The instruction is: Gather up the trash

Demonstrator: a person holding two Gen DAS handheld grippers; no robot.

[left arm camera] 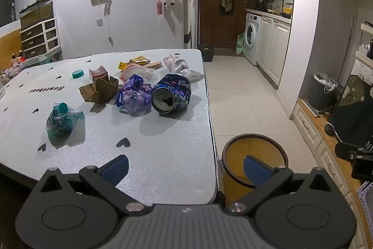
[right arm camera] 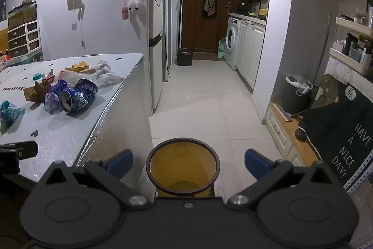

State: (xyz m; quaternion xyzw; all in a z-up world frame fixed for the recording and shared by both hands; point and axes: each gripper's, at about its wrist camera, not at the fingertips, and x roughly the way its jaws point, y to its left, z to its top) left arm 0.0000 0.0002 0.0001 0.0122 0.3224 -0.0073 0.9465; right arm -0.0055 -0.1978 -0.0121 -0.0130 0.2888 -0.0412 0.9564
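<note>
Left wrist view: left gripper [left arm camera: 185, 170] hovers over the near corner of the table [left arm camera: 163, 151], jaws spread wide w/ nothing between the blue pads. Trash sits in a loose cluster further back on the tabletop — crushed blue Pepsi can [left arm camera: 171, 93] lying on its side, mouth toward the camera, touching a crumpled purple wrapper [left arm camera: 134, 95] on its left. Torn cardboard piece [left arm camera: 99, 90] is just beside the wrapper, a teal plastic wrapper [left arm camera: 63, 119] sits apart to the near left, a teal cap [left arm camera: 77, 73] further back. White crumpled plastic bag [left arm camera: 180, 65] lies near the far right edge.

Yellow bin [left arm camera: 254, 146] w/ dark rim stands on the floor just beside the table's corner; nothing visible inside.

Right wrist view: right gripper [right arm camera: 188, 163] hangs above the same bin [right arm camera: 183, 162], jaws also wide apart, holding nothing — bin opening is centred between the pads. Can [right arm camera: 78, 95] and the rest of the trash show on the table to the left.
</note>
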